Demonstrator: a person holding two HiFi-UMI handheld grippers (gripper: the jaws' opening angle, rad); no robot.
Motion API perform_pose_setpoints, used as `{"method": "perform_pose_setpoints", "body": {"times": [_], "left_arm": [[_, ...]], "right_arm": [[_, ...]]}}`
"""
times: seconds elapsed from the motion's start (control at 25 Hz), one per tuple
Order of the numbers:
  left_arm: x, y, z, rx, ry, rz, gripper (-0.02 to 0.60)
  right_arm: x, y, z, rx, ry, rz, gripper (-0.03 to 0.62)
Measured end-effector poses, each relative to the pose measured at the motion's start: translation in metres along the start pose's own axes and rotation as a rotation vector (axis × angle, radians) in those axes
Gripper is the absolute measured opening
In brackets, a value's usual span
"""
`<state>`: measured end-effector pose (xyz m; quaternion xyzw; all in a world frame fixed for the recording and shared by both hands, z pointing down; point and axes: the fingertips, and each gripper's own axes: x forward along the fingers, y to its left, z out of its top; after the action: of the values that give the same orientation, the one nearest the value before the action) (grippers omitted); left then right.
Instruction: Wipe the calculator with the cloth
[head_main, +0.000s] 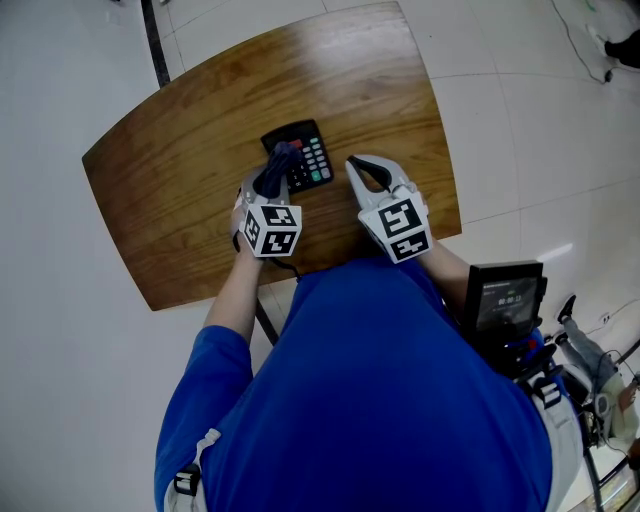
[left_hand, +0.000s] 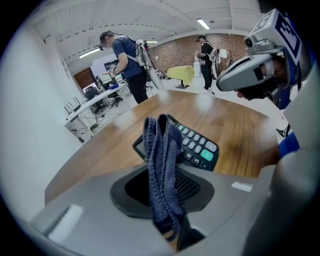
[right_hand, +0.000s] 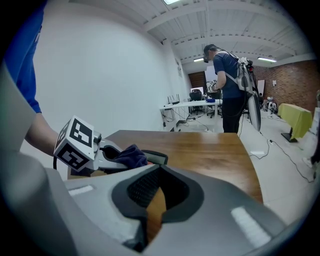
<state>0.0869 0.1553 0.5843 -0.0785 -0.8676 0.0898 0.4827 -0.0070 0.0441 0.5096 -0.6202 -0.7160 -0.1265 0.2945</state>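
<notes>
A curved wooden table (head_main: 180, 190) stands on a pale tiled floor (head_main: 520, 110), with the person in a blue top (head_main: 370, 400) leaning over its near edge. The left gripper (head_main: 272, 182) and right gripper (head_main: 362, 170) are both held above the tabletop near that edge, side by side and apart from each other.

A black calculator (head_main: 308, 152) lies flat near the middle of the table, just ahead of both grippers, its keys facing up and a green key (left_hand: 207, 155) at one corner.

The left gripper's jaws are pinched on a folded dark blue cloth (left_hand: 162, 165). The cloth sticks out past the tips and covers the calculator's display end. The right gripper's jaws are pressed together with nothing between them, just beside the calculator and not touching it.
</notes>
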Motion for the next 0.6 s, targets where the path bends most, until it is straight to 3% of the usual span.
{"method": "perform_pose_setpoints", "body": {"times": [0.32, 0.44, 0.6], "left_arm": [[0.013, -0.049, 0.041, 0.113, -0.057, -0.106, 0.092], [0.024, -0.064, 0.048, 0.16, -0.034, -0.137, 0.092], [0.03, -0.063, 0.045, 0.163, -0.011, -0.129, 0.092]], "right_arm": [[-0.004, -0.013, -0.008, 0.019, 0.001, -0.034, 0.003], [-0.005, -0.017, -0.011, 0.024, 0.005, -0.047, 0.003], [-0.008, -0.019, -0.014, 0.025, 0.004, -0.052, 0.002]]}}
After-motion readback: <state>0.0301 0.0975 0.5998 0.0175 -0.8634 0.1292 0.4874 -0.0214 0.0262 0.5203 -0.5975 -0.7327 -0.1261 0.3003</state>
